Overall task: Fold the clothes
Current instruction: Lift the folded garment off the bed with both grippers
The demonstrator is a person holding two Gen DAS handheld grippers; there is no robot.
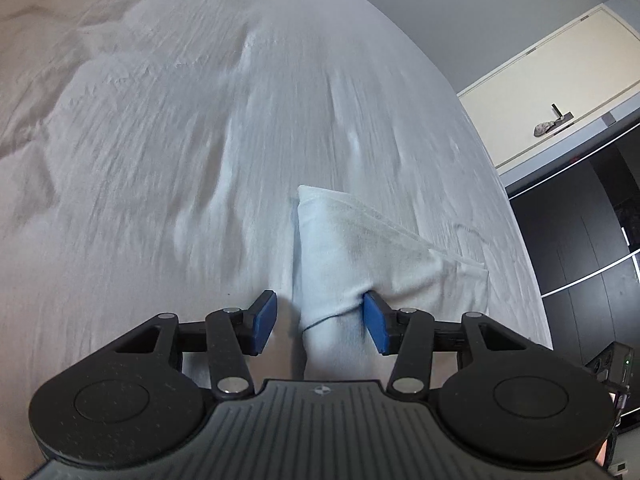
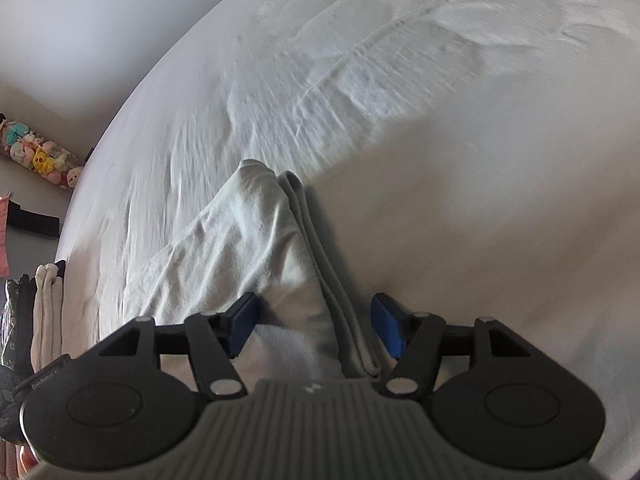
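Observation:
A pale grey-white folded garment [image 1: 360, 248] lies on the white bedsheet [image 1: 160, 140]. In the left wrist view my left gripper [image 1: 320, 322] is open, its blue pads [image 1: 266, 320] either side of the garment's near edge, the right pad touching the cloth. In the right wrist view the same garment [image 2: 248, 240] runs forward from between the fingers, with a ribbed band [image 2: 332, 280] along its right side. My right gripper [image 2: 314, 326] is open around it, not clamped.
The bedsheet [image 2: 440, 120] is wrinkled. Right of the bed are a cream door [image 1: 560, 80] and dark cabinets [image 1: 580, 240]. Left of the bed are hanging clothes [image 2: 44, 308] and plush toys [image 2: 36, 156].

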